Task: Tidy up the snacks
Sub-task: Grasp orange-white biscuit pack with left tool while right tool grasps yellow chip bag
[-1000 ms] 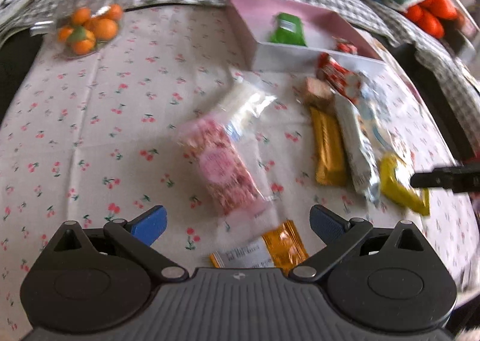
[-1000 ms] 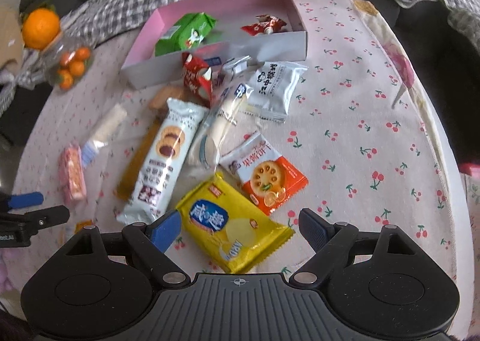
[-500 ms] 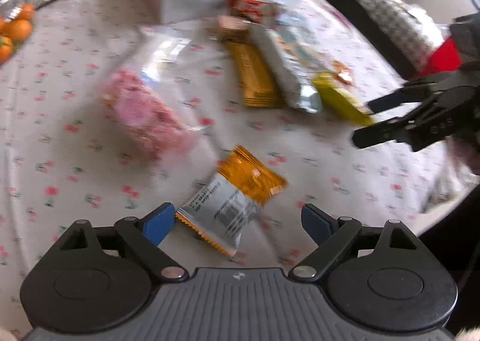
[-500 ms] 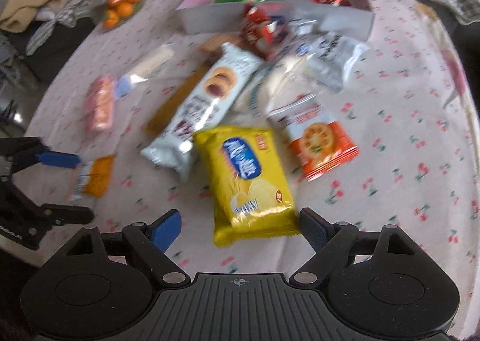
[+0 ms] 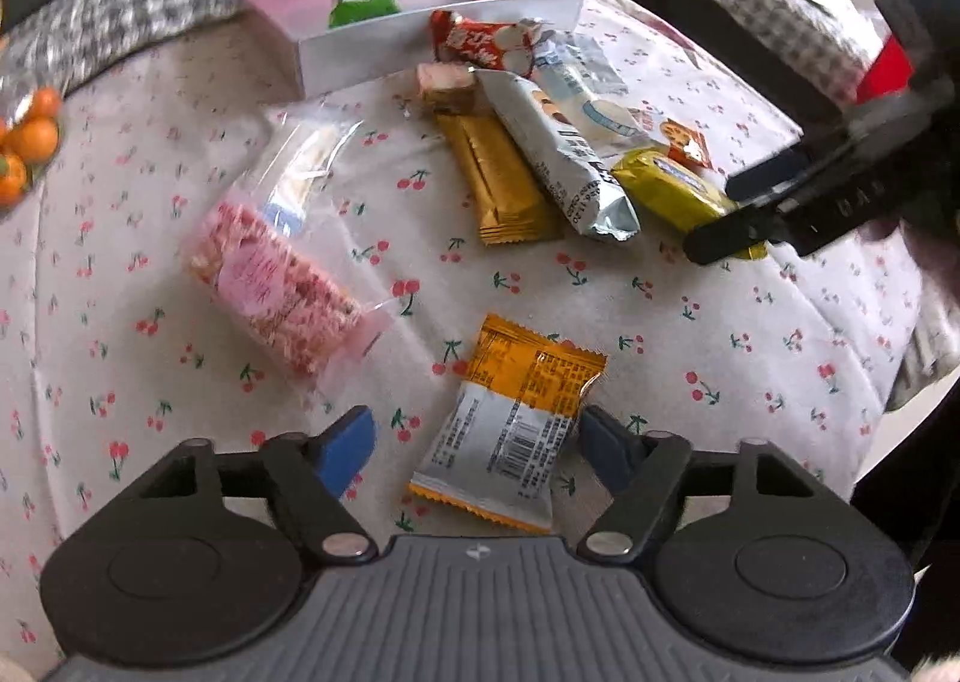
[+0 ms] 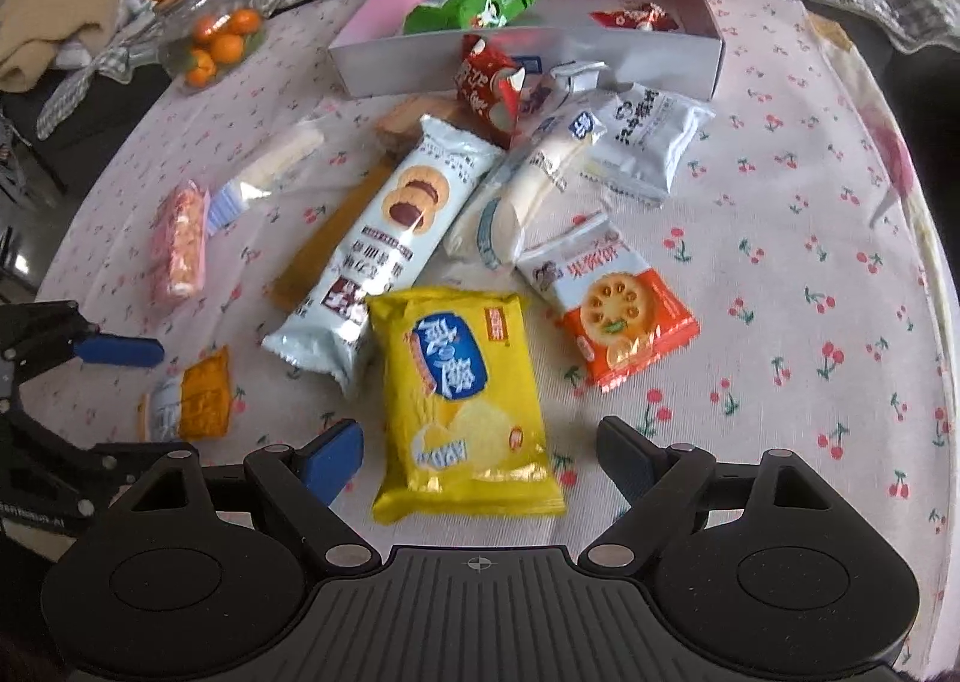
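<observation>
A small orange-and-white snack packet (image 5: 510, 424) lies on the cherry-print tablecloth between my left gripper's (image 5: 477, 451) blue pads. The jaws are closing: the right pad is at the packet's edge, the left pad still apart from it. The same packet (image 6: 192, 400) and left gripper (image 6: 159, 400) show at the left of the right wrist view. My right gripper (image 6: 480, 463) is open, with a yellow chip packet (image 6: 462, 400) lying flat between its fingers, untouched. The pink box (image 6: 540, 64) at the back holds a green packet (image 6: 471, 4) and a red one (image 6: 636, 16).
Loose snacks crowd the middle: a pink rice bar (image 5: 270, 292), a gold bar (image 5: 498, 178), a long white biscuit packet (image 6: 390, 244), an orange cracker packet (image 6: 618, 304). A glass jar of small oranges (image 6: 210, 40) stands back left. The table edge (image 5: 900, 382) runs close on the right.
My left gripper swung from the pink rice bar to the orange-and-white packet and its jaws narrowed around it. The right gripper shifted so the yellow packet lies centred between its fingers.
</observation>
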Demonstrator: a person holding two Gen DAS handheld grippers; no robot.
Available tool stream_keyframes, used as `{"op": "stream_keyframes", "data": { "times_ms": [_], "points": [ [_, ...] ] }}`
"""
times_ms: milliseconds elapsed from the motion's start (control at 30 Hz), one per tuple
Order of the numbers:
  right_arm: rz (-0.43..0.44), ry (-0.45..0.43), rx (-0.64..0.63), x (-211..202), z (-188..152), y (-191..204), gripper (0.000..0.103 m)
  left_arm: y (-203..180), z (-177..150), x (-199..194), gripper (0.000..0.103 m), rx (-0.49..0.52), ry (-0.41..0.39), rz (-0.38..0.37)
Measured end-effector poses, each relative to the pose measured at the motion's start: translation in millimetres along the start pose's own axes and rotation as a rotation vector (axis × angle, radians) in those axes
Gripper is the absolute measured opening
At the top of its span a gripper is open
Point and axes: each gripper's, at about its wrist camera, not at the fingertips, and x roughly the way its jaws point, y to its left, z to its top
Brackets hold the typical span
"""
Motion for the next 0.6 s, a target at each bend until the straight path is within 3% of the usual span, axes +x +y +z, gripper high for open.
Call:
{"op": "stream_keyframes", "data": {
  "times_ms": [133, 200, 300, 467, 600],
  "points": [
    [-0.036, -0.028, -0.014, 3, 0, 2, 0.083, -8, -1, 1, 0.053, 0.048, -0.018, 0.023],
    [-0.053, -0.039, -0.031, 3, -1, 6, 0.077, -10, -2, 0, 0.041, 0.069, -0.023, 0.027],
    [-0.081, -0.056, -0.071, 2, -2, 13, 0.056, -13, -2, -2, 0.038, 0.084, -0.024, 0.038],
    [-0.073, -0.058, -0.049, -1, -1, 14, 0.052, -12, -1, -3, 0.036, 0.053, -0.030, 0.046],
    [-0.043, -0.071, -0.010, -9, 0, 10, 0.052, -5, 1, -6, 0.036, -0.029, -0.029, -0.002]
  ]
}}
